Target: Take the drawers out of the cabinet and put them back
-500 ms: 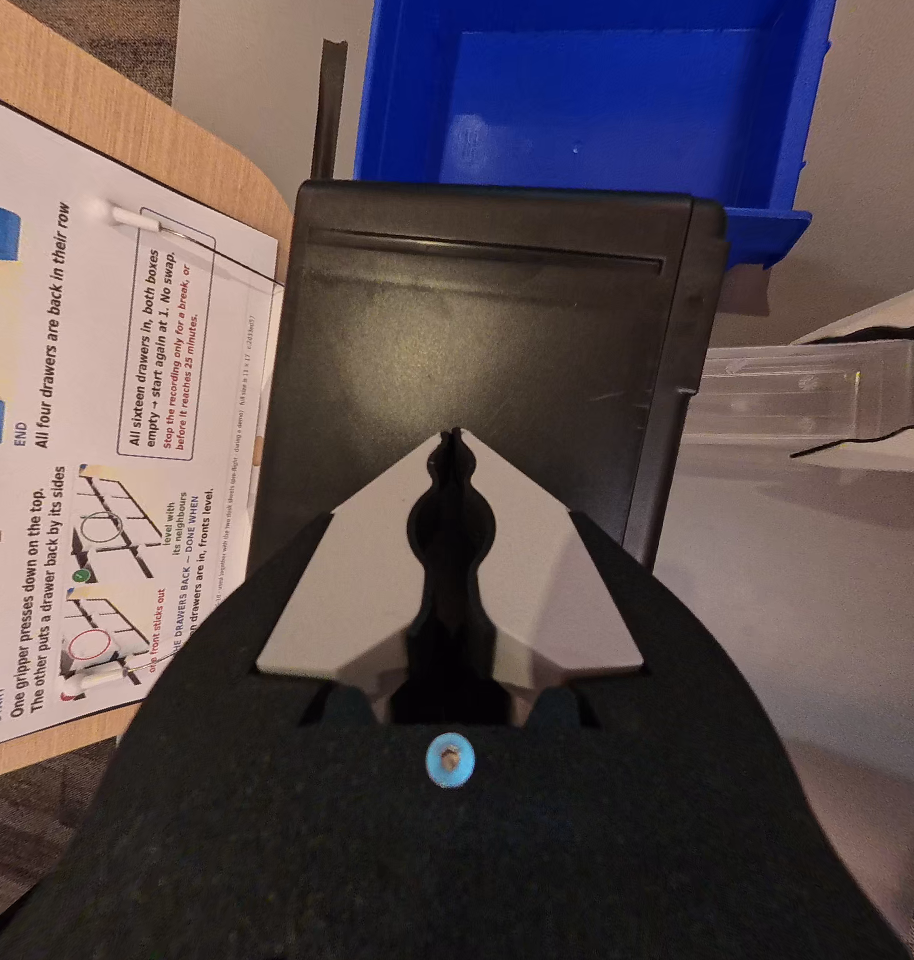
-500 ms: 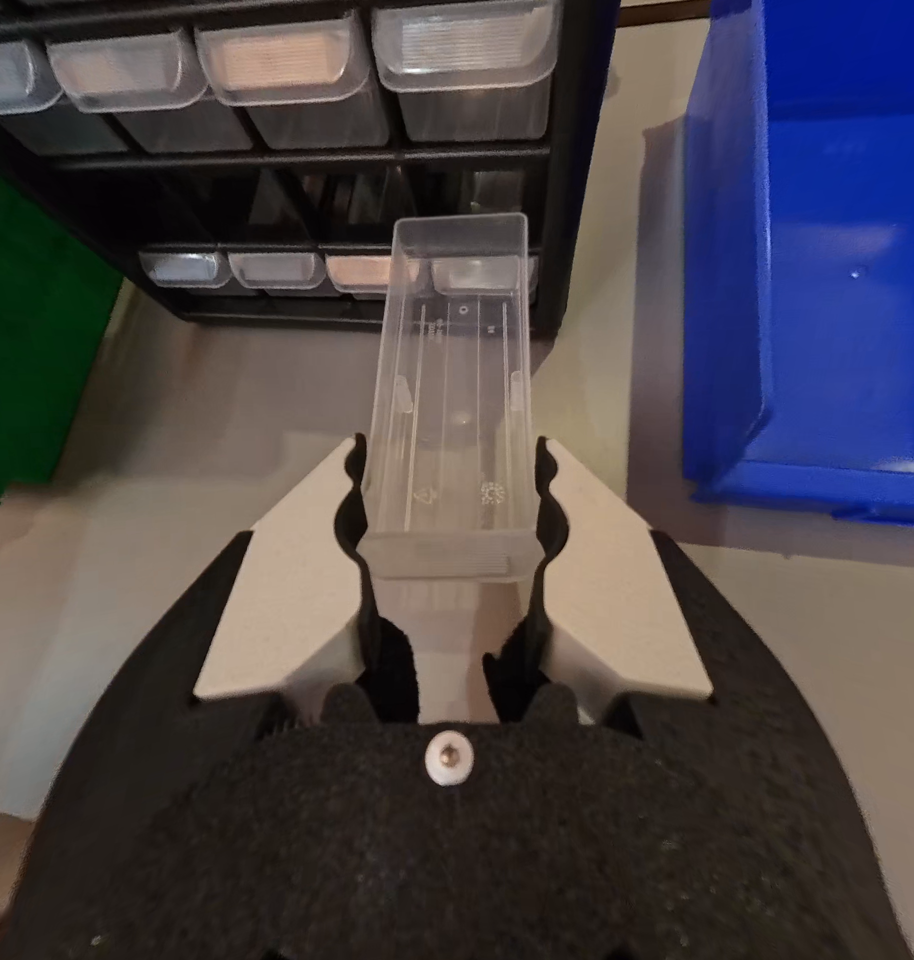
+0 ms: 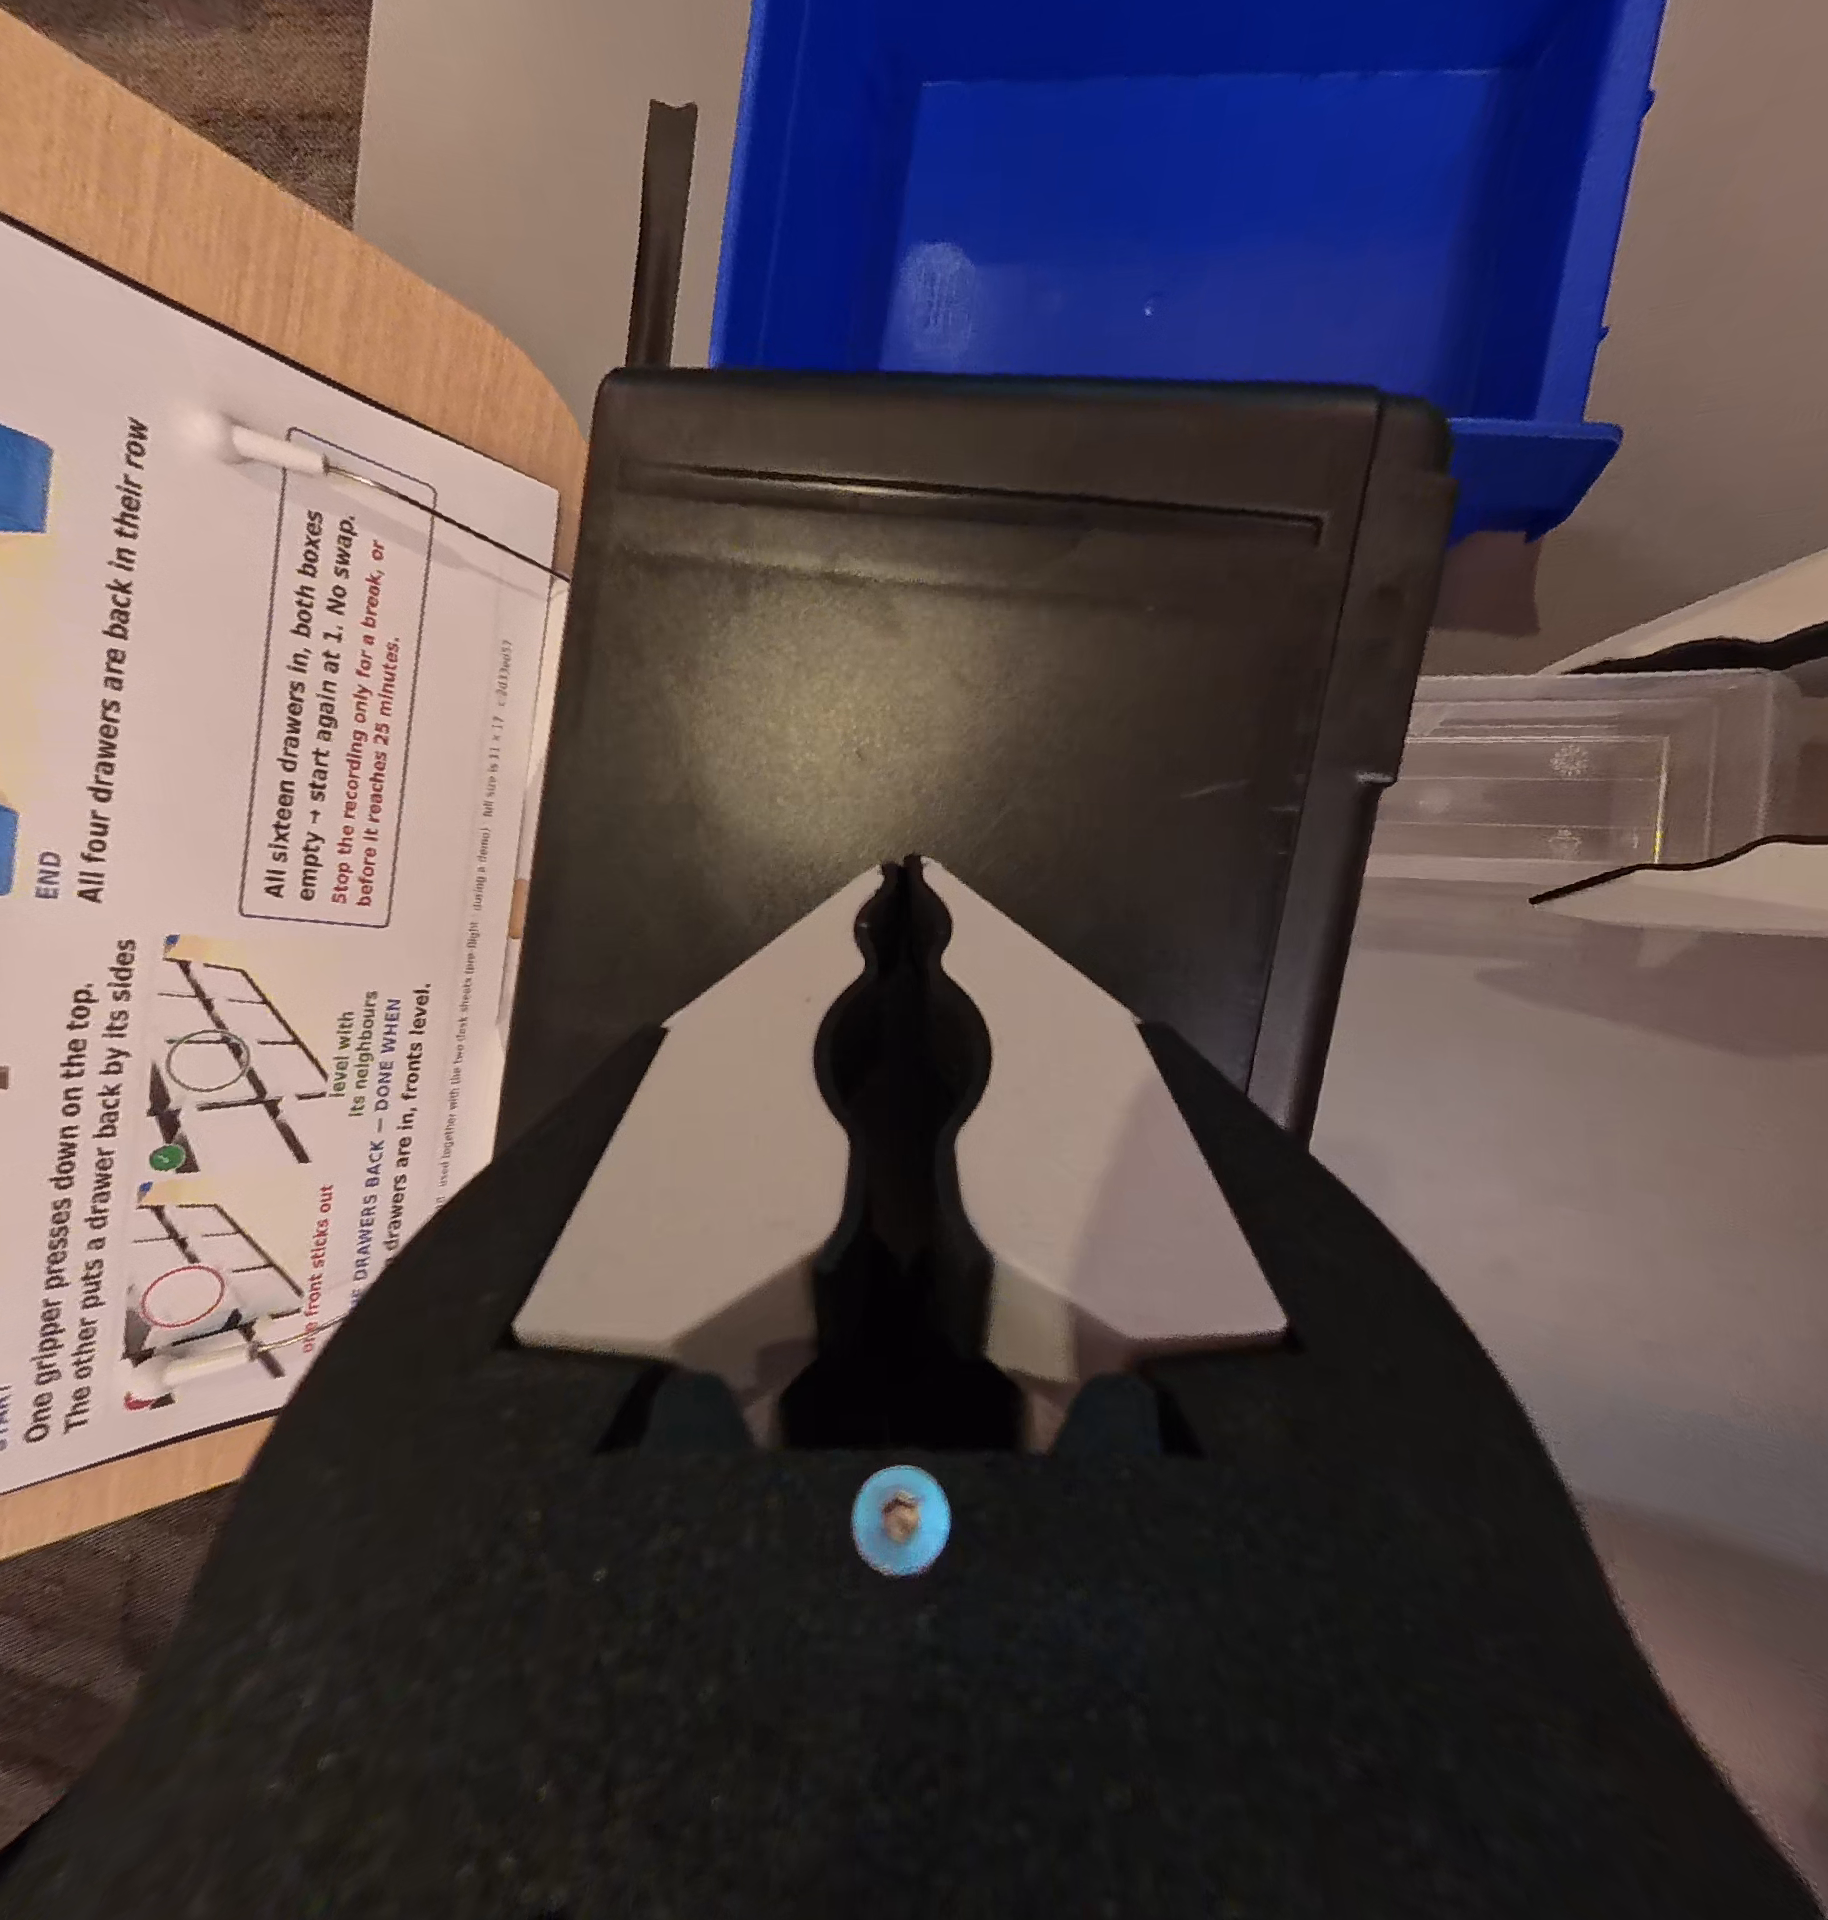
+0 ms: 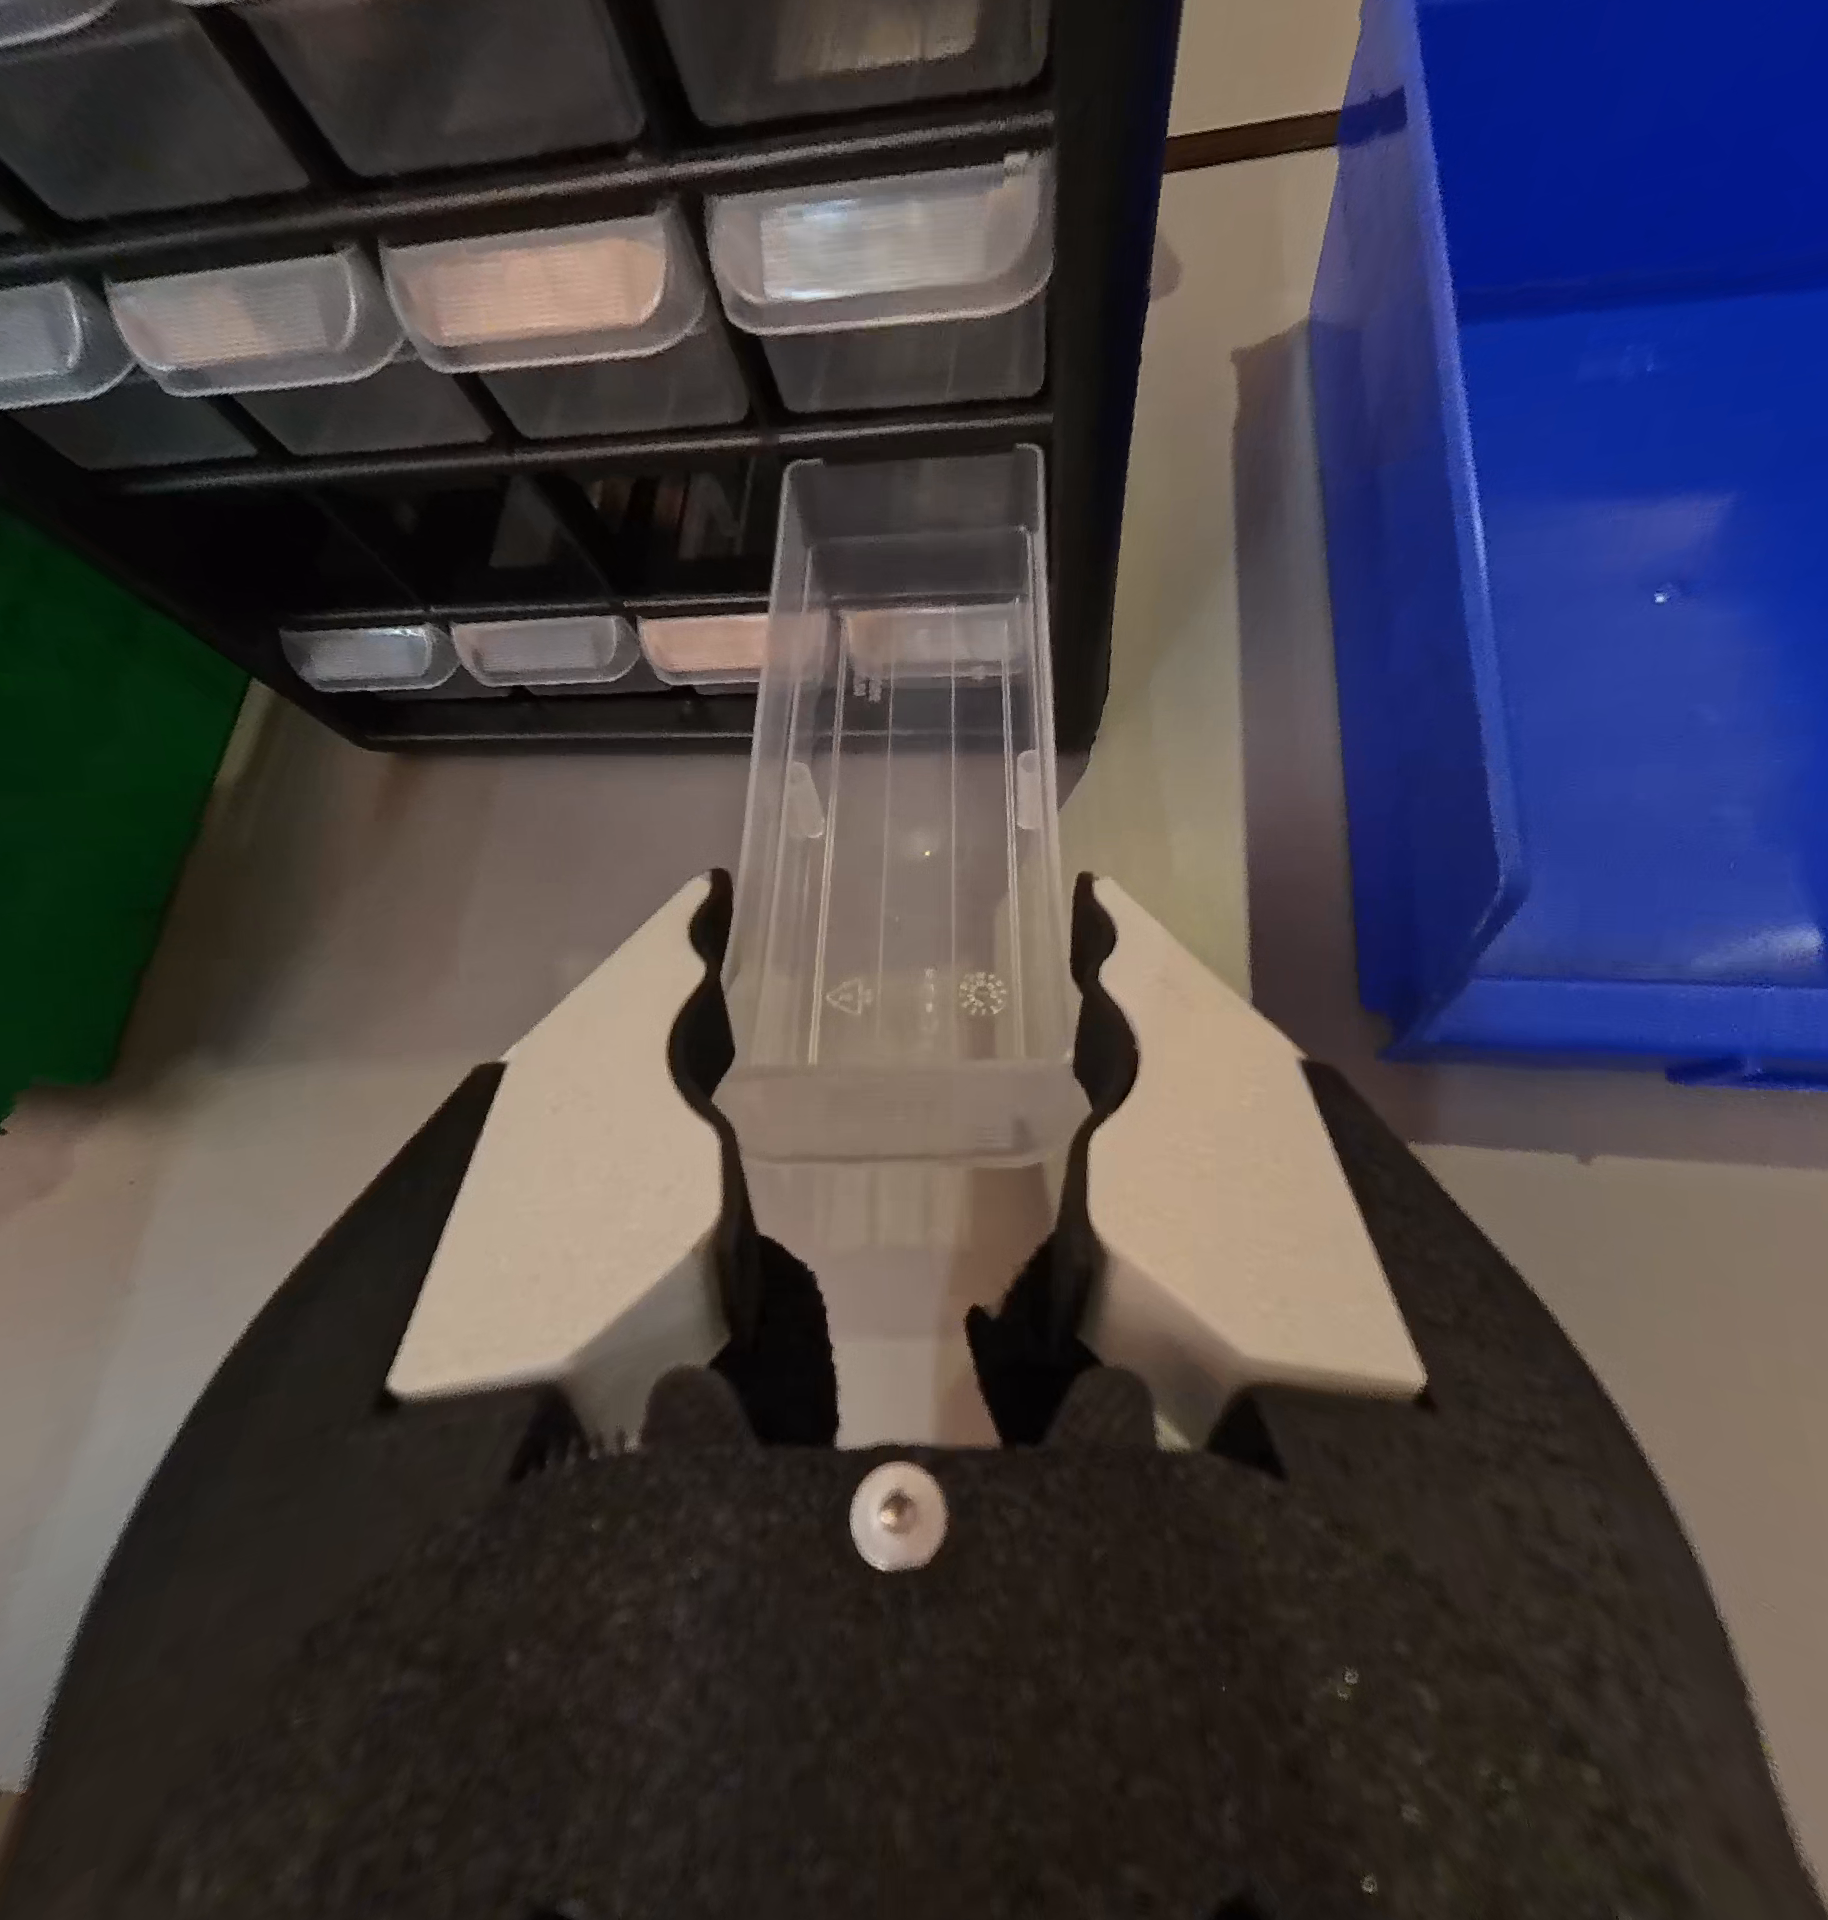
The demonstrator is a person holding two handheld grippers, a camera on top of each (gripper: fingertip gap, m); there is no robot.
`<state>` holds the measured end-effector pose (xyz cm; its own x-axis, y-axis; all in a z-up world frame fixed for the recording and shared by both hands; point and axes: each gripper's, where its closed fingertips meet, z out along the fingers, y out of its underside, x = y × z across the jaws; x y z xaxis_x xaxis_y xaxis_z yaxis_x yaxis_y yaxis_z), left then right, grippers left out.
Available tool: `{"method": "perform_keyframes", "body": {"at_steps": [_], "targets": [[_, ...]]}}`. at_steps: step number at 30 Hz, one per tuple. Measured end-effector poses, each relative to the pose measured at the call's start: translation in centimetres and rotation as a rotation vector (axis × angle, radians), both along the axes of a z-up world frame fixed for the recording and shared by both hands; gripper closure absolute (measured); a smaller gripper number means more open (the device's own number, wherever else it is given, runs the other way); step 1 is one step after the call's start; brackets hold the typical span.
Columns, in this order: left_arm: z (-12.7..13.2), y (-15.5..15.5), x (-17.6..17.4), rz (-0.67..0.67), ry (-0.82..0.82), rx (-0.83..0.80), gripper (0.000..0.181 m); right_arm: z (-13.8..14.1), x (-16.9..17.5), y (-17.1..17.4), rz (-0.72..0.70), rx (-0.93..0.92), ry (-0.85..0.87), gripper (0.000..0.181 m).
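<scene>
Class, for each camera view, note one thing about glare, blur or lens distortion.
Left wrist view: a soft glare patch on the black cabinet top; printed sheet sharp. Right wrist view: the cabinet's straight rails bow from wide-angle distortion; bright reflections on the drawer fronts; the clear drawer stays sharp.

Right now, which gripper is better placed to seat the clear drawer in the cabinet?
Right gripper: it grips the clear drawer, aimed at the empty slot. The left gripper is shut over the cabinet top.
</scene>
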<state>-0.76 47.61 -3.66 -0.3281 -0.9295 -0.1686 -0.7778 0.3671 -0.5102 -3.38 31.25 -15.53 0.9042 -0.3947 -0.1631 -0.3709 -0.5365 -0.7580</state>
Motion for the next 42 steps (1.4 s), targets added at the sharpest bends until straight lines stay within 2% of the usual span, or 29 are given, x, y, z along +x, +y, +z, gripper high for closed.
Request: {"method": "perform_keyframes", "body": {"at_steps": [13,21,25,29,31,34,36,40,42], "targets": [[0.0,0.0,0.0,0.009,-0.003,0.005,0.181,-1.4,0.1,0.9,-0.071,0.094,-0.029,0.115],[0.0,0.0,0.0,0.008,0.005,0.006,0.181,-1.7,2.2,4.9,-0.085,0.112,-0.037,0.114],[0.0,0.0,-0.1,0.014,0.002,0.006,0.181,-0.6,2.6,6.4,-0.067,0.184,-0.074,0.112],[0.0,0.0,-0.1,0.018,0.002,0.002,0.181,1.5,1.8,4.0,-0.067,0.315,-0.134,0.102],[0.0,0.0,-0.1,0.013,0.002,0.005,0.181,1.4,0.8,1.9,-0.076,0.367,-0.126,0.108],[0.0,0.0,0.0,0.007,-0.002,0.005,0.181,-0.1,-0.1,-0.2,-0.114,0.406,-0.088,0.138],[0.0,0.0,0.0,0.009,-0.009,-0.002,0.181,-0.8,-0.1,0.3,-0.115,0.422,-0.071,0.15],[0.0,0.0,0.0,0.018,-0.03,-0.02,0.181,-1.7,1.1,3.2,-0.122,0.425,-0.041,0.151],[0.0,0.0,0.0,0.02,-0.03,-0.019,0.181,-2.0,2.0,4.5,-0.123,0.411,-0.079,0.151]]}}
